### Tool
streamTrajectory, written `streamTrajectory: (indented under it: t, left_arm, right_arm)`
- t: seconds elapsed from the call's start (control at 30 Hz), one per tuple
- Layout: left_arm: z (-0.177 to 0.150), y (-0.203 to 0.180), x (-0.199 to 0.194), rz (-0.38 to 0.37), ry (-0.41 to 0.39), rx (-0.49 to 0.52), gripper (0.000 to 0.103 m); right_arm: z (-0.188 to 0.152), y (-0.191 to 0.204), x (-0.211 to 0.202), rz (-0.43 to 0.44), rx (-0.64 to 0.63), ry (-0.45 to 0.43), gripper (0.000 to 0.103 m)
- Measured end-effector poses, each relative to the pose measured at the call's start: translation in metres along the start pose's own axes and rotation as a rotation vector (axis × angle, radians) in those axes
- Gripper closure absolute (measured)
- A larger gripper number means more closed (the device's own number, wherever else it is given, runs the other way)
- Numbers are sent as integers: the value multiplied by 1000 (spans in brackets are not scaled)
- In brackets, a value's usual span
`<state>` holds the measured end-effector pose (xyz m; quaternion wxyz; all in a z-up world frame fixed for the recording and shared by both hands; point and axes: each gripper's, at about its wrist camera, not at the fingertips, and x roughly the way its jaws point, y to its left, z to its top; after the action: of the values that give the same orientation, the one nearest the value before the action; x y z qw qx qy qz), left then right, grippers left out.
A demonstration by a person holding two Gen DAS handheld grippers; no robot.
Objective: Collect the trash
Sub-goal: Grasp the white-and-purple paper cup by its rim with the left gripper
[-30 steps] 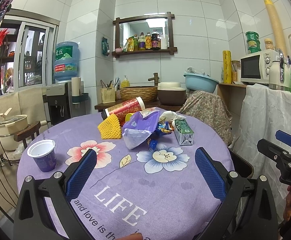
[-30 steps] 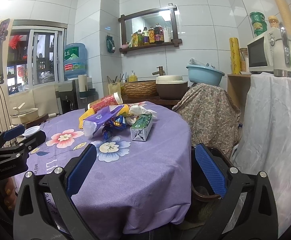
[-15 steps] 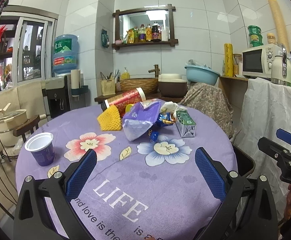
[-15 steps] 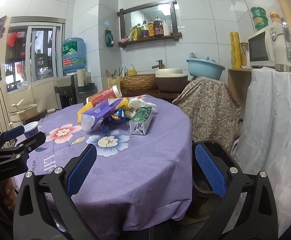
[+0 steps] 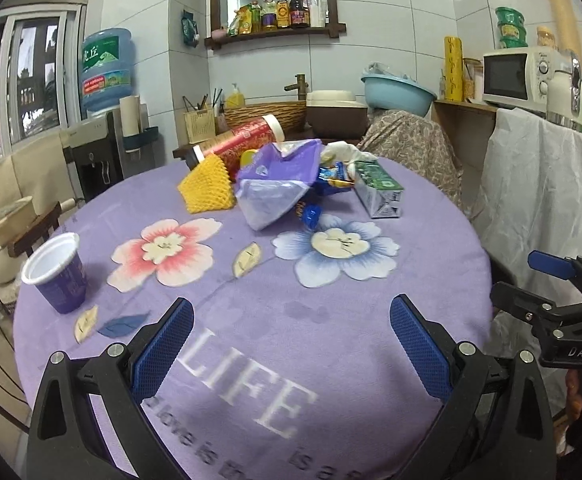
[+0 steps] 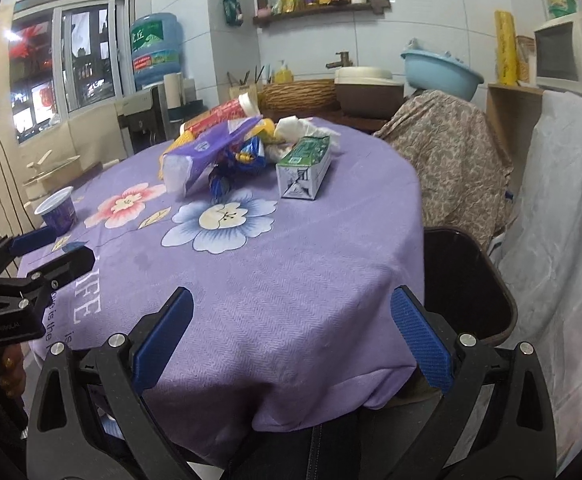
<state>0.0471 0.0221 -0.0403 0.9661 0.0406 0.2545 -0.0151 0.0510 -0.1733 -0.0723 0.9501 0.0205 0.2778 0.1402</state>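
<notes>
A heap of trash lies at the far side of the round purple table [image 5: 299, 360]: a red tube can [image 5: 237, 142], yellow foam net [image 5: 207, 186], purple plastic bag [image 5: 275, 184], blue wrappers [image 5: 331, 178], white tissue [image 5: 343, 152] and a green carton [image 5: 379, 194]. A purple cup [image 5: 57, 272] stands at the left edge. My left gripper [image 5: 291, 340] is open and empty above the near table. My right gripper [image 6: 291, 328] is open and empty over the table's right edge. The carton [image 6: 305, 168] and bag [image 6: 203, 152] also show in the right wrist view.
A dark bin [image 6: 467, 284] stands on the floor right of the table [image 6: 291, 264]. A cloth-covered chair [image 6: 451, 152] and a white-draped counter [image 6: 563, 220] are behind it. A water dispenser [image 5: 99, 144] and a sink counter [image 5: 291, 116] line the back wall.
Both grippers have risen and tilted down a little, so more of the tabletop shows. Both stay open. The trash has not moved.
</notes>
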Motion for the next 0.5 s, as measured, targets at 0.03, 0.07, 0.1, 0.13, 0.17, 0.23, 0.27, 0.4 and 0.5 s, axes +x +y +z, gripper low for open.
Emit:
streamTrajectory:
  t: [0.03, 0.07, 0.1, 0.13, 0.17, 0.23, 0.27, 0.4, 0.5]
  left_arm:
    - [4, 5, 0, 7, -4, 8, 5]
    - [8, 12, 0, 16, -9, 19, 5]
    - [14, 21, 2, 34, -12, 33, 5]
    - [18, 29, 3, 59, -13, 50, 5]
    - [23, 38, 4, 85, -13, 71, 5]
    - [34, 60, 10, 134, 4, 113, 5]
    - [40, 72, 13, 157, 21, 128, 5]
    - [58, 118, 28, 225, 99, 146, 12]
    - [64, 144, 46, 249, 186, 134, 33]
  right_arm:
    - [1, 0, 3, 7, 1, 4, 5]
    - [3, 0, 6, 15, 2, 8, 5]
    - [6, 0, 8, 19, 0, 8, 5]
    - [8, 1, 9, 20, -3, 9, 5]
    - [12, 2, 11, 20, -10, 5, 5]
    - [16, 3, 13, 23, -14, 1, 5]
    - [19, 3, 15, 28, -14, 1, 5]
    - [21, 7, 21, 34, -19, 7, 5]
    - [19, 9, 26, 38, -19, 27, 5]
